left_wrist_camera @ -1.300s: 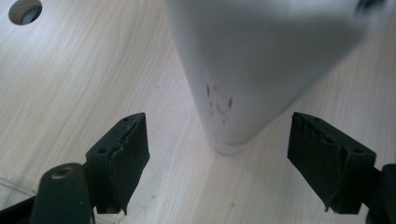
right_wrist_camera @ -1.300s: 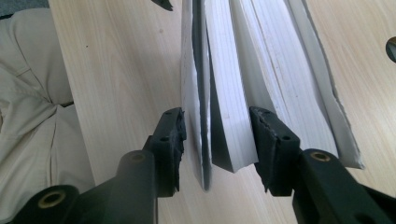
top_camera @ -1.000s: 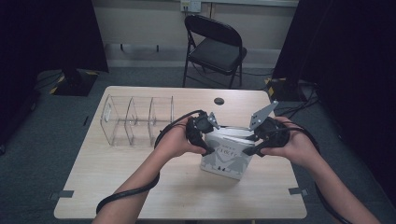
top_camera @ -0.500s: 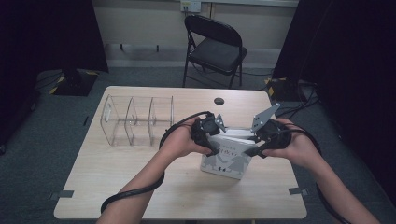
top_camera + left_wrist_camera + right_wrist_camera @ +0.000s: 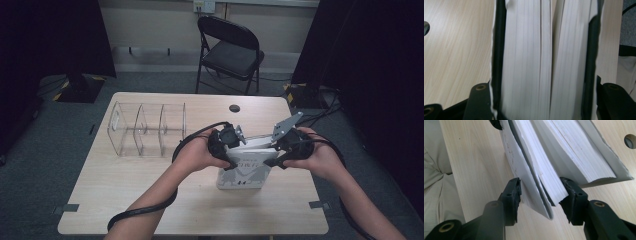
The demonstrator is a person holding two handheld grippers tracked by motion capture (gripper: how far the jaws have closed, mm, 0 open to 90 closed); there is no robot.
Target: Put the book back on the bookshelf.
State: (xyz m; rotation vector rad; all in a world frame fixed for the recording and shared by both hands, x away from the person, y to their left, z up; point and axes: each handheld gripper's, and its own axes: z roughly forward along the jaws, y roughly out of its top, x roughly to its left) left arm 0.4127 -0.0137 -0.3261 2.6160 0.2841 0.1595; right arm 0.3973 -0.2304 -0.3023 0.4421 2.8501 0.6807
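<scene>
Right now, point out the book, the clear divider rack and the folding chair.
book [image 5: 243,172]: high view, front cover.
clear divider rack [image 5: 146,131]: high view, middle partition.
folding chair [image 5: 232,59]: high view, seat.

The right gripper [image 5: 540,191] has its 2 black jaws around the near corner of a white book [image 5: 564,157]. The jaws have just been opening a bit. The right jaw touches the pages; the left one sits just beside the cover. The book stands on a wooden table [image 5: 474,165].
</scene>
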